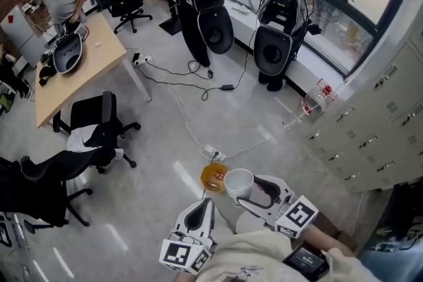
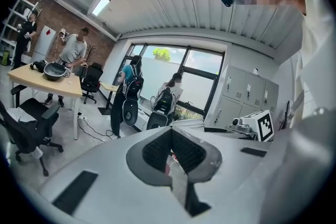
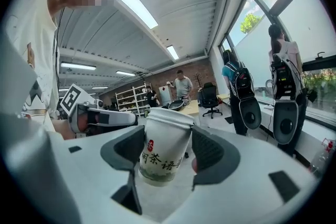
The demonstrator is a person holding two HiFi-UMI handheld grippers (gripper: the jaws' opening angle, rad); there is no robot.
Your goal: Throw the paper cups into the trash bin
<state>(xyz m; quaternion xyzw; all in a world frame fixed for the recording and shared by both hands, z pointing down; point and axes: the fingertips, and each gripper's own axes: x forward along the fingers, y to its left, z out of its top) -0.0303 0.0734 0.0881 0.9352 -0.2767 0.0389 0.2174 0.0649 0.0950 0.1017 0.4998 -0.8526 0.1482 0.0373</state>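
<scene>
A white paper cup point(image 3: 164, 148) with green print and a red seal stands upright between the jaws of my right gripper point(image 3: 167, 152), which is shut on it. In the head view the same cup point(image 1: 239, 181) is held by the right gripper point(image 1: 247, 191) above the floor, beside a round orange-yellow container point(image 1: 213, 177) on the floor below. My left gripper point(image 1: 207, 205) hangs to the left of the cup, apart from it. Its jaws point(image 2: 170, 150) are shut with nothing between them. The cup's rim point(image 2: 190, 123) shows just beyond them.
A power strip point(image 1: 215, 154) with cables lies on the floor ahead. Black office chairs point(image 1: 99, 129) stand at the left by a wooden table point(image 1: 99, 56). People with backpacks stand at the window. Grey lockers point(image 1: 377, 122) line the right side, a bottle point(image 1: 318, 97) near them.
</scene>
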